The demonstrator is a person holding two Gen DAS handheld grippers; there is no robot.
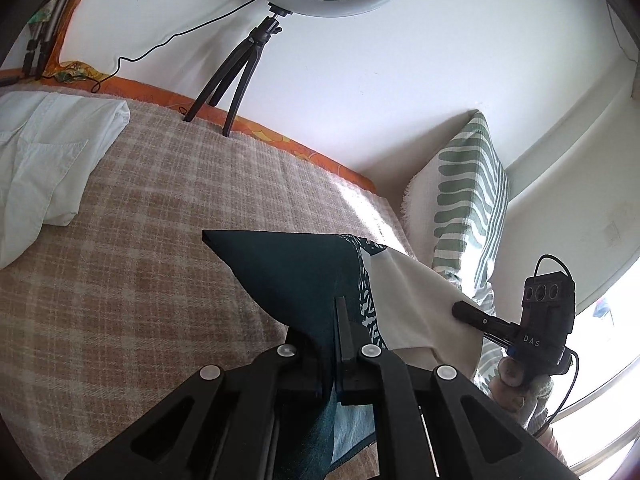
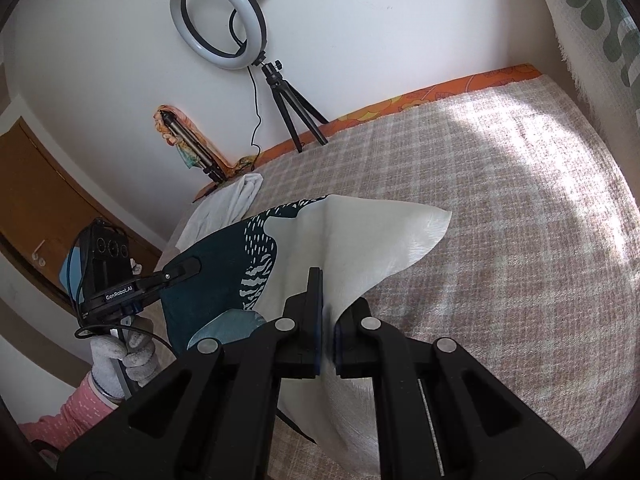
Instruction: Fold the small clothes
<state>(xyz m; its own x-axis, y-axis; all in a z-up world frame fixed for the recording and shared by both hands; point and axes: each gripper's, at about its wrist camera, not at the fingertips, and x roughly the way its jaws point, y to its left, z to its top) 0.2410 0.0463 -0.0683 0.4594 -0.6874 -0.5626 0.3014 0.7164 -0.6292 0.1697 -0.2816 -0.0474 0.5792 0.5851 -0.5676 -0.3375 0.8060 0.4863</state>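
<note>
Above the bed (image 1: 160,240), at about 6 o'clock in both wrist views, hanging clear of the checked blanket: a small cloth (image 1: 296,276), dark teal on one half, cream on the other, with a patterned band between. Held off the blanket at two spots along one edge. Left gripper (image 1: 334,344) closed on the teal part, fabric pinched between the pads and draping down past the linkage. Right gripper (image 2: 328,320) closed on the cream part, cloth bunched in the narrow slot between the pads. Light, thin and limp by the look of it; sags and curls at the free cream corner toward 2 o'clock in the right view. Likely to slide or fold on itself, so best gripped near corners or along a hem, kept taut. Long axis running gripper to gripper, roughly 9 to 3 o'clock. A white garment (image 1: 48,168) lying crumpled at 10 o'clock, a ring light (image 2: 218,20) at 12.
</note>
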